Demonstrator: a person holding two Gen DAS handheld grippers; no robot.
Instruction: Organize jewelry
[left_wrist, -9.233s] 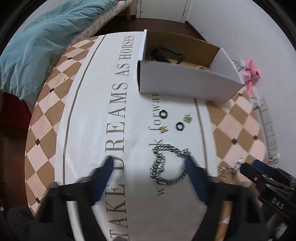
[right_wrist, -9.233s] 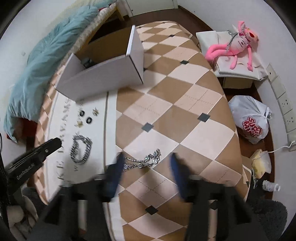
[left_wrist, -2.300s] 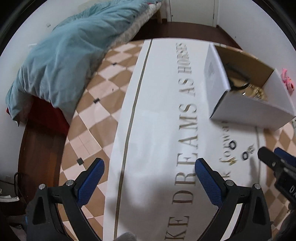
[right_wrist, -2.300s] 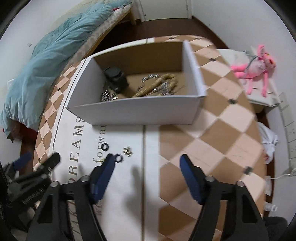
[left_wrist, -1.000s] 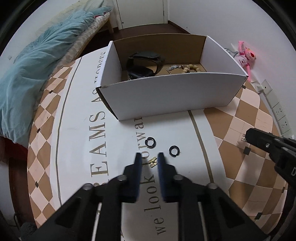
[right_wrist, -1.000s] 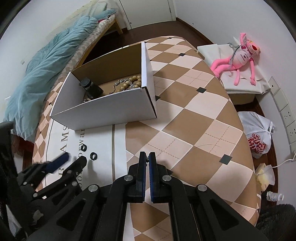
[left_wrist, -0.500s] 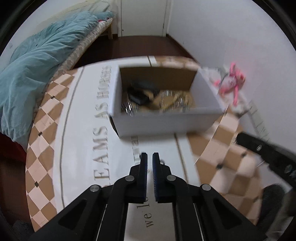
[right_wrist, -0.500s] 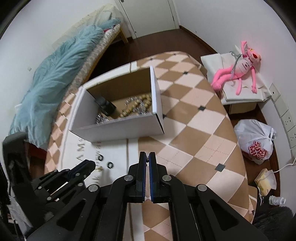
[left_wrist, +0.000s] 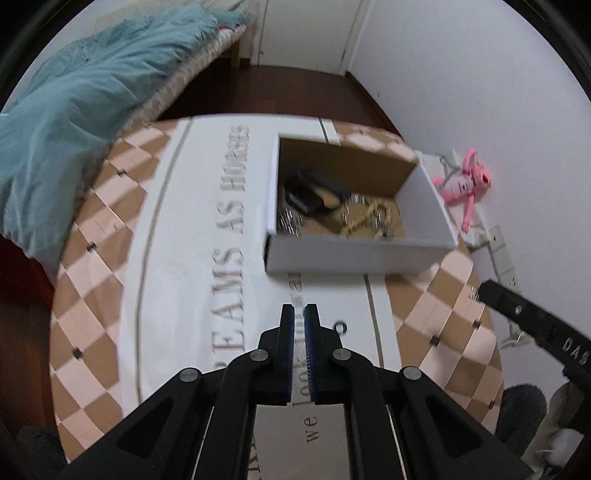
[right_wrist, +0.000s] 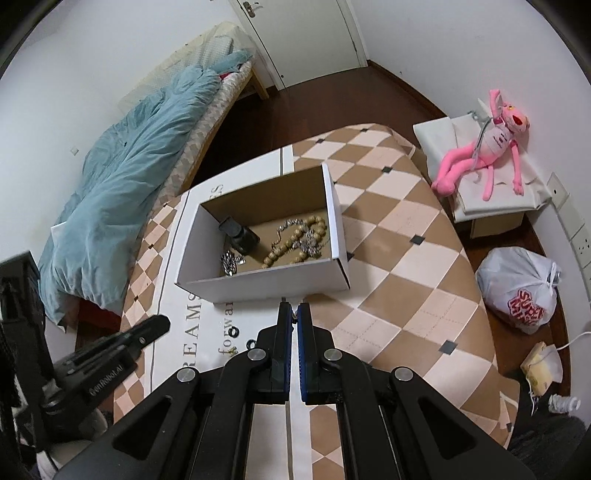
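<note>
A white cardboard box (right_wrist: 280, 284) stands on the table and also shows in the left wrist view (left_wrist: 354, 254). It holds a wooden bead string (right_wrist: 295, 240), silver chains (right_wrist: 231, 261) and a black object (right_wrist: 240, 234). Two small black rings (right_wrist: 233, 331) lie on the white runner in front of the box; one ring (left_wrist: 340, 326) shows beside my left fingers. My left gripper (left_wrist: 299, 314) is shut, raised above the runner. My right gripper (right_wrist: 290, 312) is shut, with a tiny metal piece between its tips; I cannot tell what it is.
The table has a brown-and-cream checked cloth (right_wrist: 399, 258) with a lettered white runner (left_wrist: 207, 258). A bed with a teal duvet (right_wrist: 129, 155) lies left. A pink plush toy (right_wrist: 487, 144) and a white plastic bag (right_wrist: 521, 291) are at the right.
Both grippers, open 2.3 s ago, have shut and lifted back from the table. The silver chains that lay on the table 9.2 s ago are now in the box.
</note>
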